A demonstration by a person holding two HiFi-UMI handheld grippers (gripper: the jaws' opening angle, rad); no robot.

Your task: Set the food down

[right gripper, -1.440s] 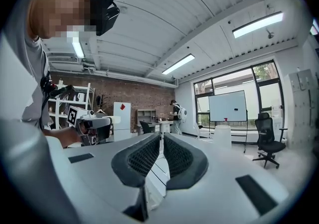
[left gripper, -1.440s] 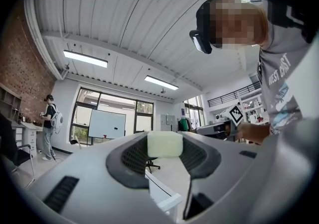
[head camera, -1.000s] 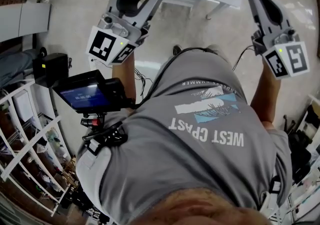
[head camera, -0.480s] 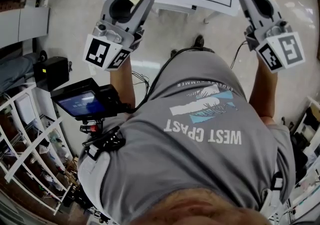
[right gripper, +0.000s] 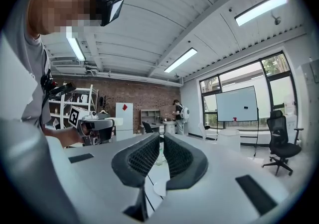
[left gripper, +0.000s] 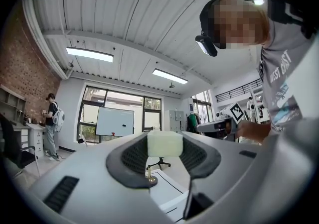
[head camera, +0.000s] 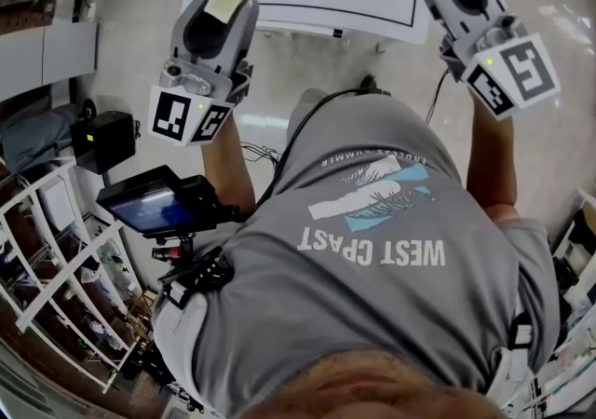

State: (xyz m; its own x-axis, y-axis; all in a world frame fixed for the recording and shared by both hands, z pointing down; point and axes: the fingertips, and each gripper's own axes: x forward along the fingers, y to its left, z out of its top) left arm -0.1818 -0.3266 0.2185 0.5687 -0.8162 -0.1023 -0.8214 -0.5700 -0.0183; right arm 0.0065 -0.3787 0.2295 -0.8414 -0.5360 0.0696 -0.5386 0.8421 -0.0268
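Left hand-held gripper (left gripper: 165, 154) pinches the pale food block (left gripper: 165, 143), ready for the desk (head camera: 372, 0); right hand-held gripper (right gripper: 161, 154) sits closed, empty.

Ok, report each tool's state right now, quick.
Left tool: closed on the pale food block.
Right tool: closed, nothing between its jaws.

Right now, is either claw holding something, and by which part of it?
The left claw grips a pale block of food by two opposite sides, between its jaw tips. The right claw holds nothing; its jaws are together.
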